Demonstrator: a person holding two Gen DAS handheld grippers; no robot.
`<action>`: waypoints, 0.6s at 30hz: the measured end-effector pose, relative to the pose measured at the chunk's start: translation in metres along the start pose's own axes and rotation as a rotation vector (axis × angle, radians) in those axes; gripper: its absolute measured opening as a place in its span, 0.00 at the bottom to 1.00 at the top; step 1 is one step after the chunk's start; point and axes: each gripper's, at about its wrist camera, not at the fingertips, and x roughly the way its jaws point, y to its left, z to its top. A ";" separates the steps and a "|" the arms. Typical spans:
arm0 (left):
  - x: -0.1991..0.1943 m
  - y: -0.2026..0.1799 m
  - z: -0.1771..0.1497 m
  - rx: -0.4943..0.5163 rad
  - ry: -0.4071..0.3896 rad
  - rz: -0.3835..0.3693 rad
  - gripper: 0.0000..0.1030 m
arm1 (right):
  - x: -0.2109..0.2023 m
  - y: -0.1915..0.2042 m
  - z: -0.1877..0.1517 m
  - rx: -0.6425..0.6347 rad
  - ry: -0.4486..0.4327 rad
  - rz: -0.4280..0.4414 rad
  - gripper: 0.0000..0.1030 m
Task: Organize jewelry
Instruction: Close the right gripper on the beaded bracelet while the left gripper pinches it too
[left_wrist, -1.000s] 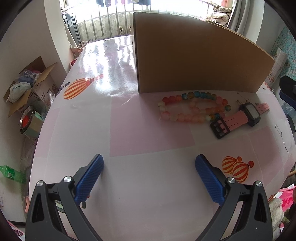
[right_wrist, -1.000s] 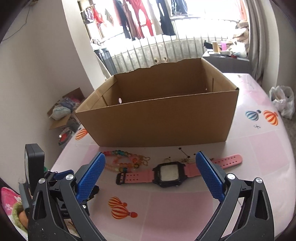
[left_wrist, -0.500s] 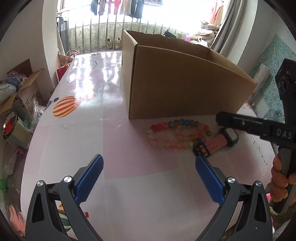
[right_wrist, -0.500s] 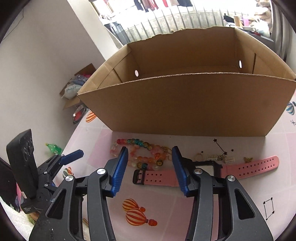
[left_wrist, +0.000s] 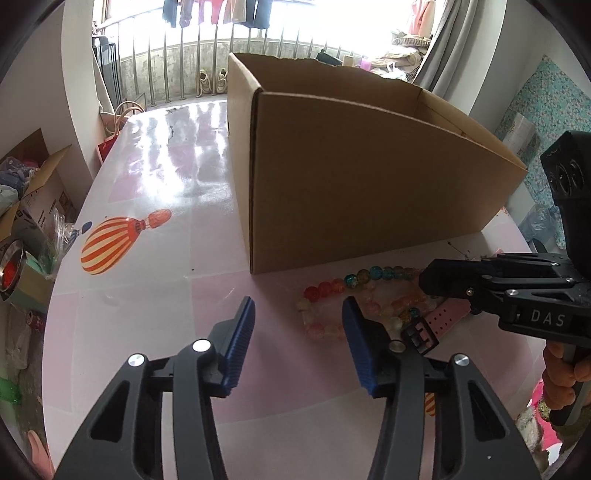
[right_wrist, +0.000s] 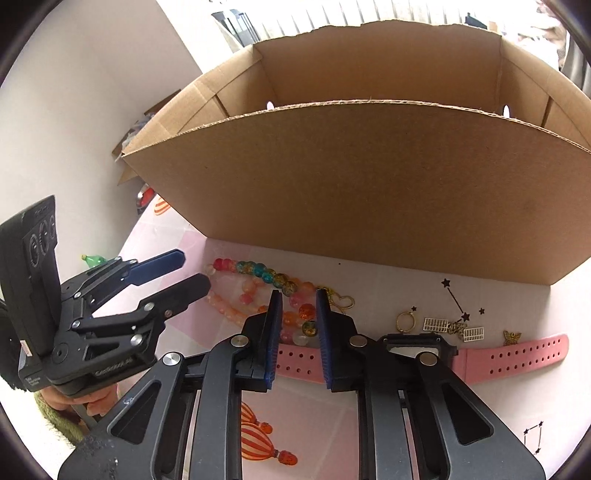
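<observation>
A string of coloured glass beads (right_wrist: 258, 288) lies on the table in front of an open cardboard box (right_wrist: 362, 192); it also shows in the left wrist view (left_wrist: 332, 291). A pink watch (right_wrist: 509, 356) lies beside the beads, its strap end (left_wrist: 439, 317) showing in the left wrist view. A gold ring (right_wrist: 405, 320) and small gold charms (right_wrist: 454, 326) lie near the watch. My right gripper (right_wrist: 298, 314) hangs over the beads and watch strap, jaws narrowed to a small gap, nothing held. My left gripper (left_wrist: 297, 317) is partly open just left of the beads.
The box (left_wrist: 362, 177) stands on a glossy pink-and-white table with balloon prints (left_wrist: 110, 243). Beside the table's left edge sit an open carton of clutter (left_wrist: 26, 192) and a metal bowl (left_wrist: 11, 269). A railing and hanging clothes are at the back.
Both grippers have moved in toward the beads and narrowed their jaws. The right gripper dropped lower over the beads and watch strap; the left one went from wide open to partly open.
</observation>
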 end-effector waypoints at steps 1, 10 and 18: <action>0.003 0.001 0.000 -0.007 0.011 -0.013 0.40 | 0.001 0.000 0.001 -0.005 0.006 -0.006 0.14; 0.009 -0.011 0.003 0.075 0.024 0.026 0.33 | 0.015 0.013 0.009 -0.086 0.029 -0.059 0.13; 0.013 -0.022 0.001 0.146 0.017 0.097 0.19 | 0.030 0.034 0.010 -0.219 0.038 -0.138 0.14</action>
